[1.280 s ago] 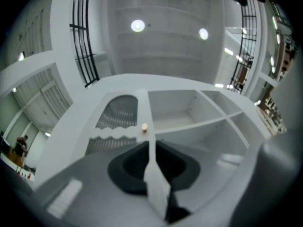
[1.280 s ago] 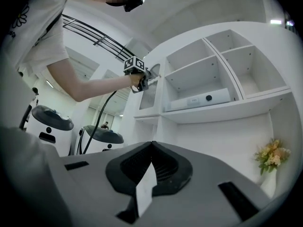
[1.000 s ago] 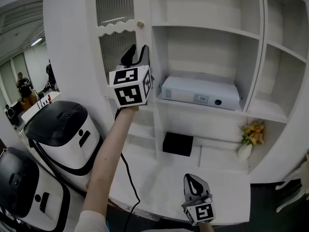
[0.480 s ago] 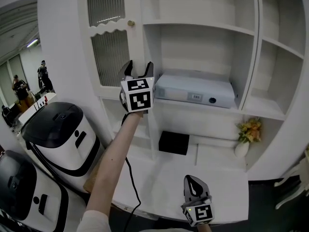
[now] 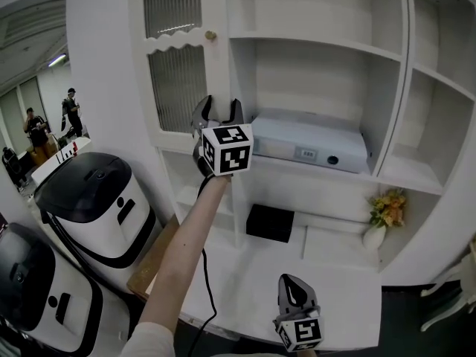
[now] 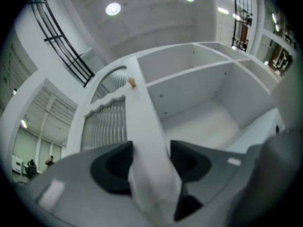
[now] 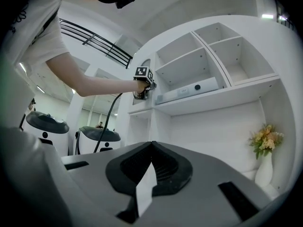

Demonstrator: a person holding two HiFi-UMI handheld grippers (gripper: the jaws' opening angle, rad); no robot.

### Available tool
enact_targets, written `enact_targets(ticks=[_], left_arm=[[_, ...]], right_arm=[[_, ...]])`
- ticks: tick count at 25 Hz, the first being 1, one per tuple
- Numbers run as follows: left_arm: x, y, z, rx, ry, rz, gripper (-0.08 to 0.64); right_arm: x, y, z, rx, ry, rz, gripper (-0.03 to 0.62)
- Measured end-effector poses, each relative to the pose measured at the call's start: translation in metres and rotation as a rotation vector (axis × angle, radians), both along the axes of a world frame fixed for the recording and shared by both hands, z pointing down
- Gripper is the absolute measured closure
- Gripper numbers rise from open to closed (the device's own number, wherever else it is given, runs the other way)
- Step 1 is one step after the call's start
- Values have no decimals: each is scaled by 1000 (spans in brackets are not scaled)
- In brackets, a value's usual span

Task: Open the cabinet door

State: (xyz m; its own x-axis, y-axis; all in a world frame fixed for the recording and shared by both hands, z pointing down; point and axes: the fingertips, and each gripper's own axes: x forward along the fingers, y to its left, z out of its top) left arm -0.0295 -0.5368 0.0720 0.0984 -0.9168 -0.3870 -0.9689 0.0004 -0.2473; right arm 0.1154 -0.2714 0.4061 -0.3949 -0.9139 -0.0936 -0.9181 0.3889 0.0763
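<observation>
Jaws closing around cabinet door [image 5: 178,88] edge on left gripper [image 5: 219,108], together and empty on right gripper [image 5: 291,285]; white box [image 5: 309,143] on shelf [image 5: 401,171].

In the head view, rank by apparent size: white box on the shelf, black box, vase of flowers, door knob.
1. white box
2-3. black box and vase of flowers: about alike, so unranked
4. door knob, by far the smallest

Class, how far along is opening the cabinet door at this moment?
Done: the left gripper straddles the door edge. In hand: its jaws are closing on that edge. Left: pulling the cabinet door out; it looks barely opened, if at all. The right gripper hangs shut.
</observation>
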Motion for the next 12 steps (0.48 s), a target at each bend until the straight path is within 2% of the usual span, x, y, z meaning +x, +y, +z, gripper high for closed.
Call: enact_targets(ticks=[4, 12], left_arm=[[-1, -5, 3, 28, -45, -72, 293], [-3, -6, 0, 22, 23, -80, 293]], right_arm=[[3, -2, 2, -5, -15, 2, 593], [9, -2, 3, -5, -21, -3, 592]])
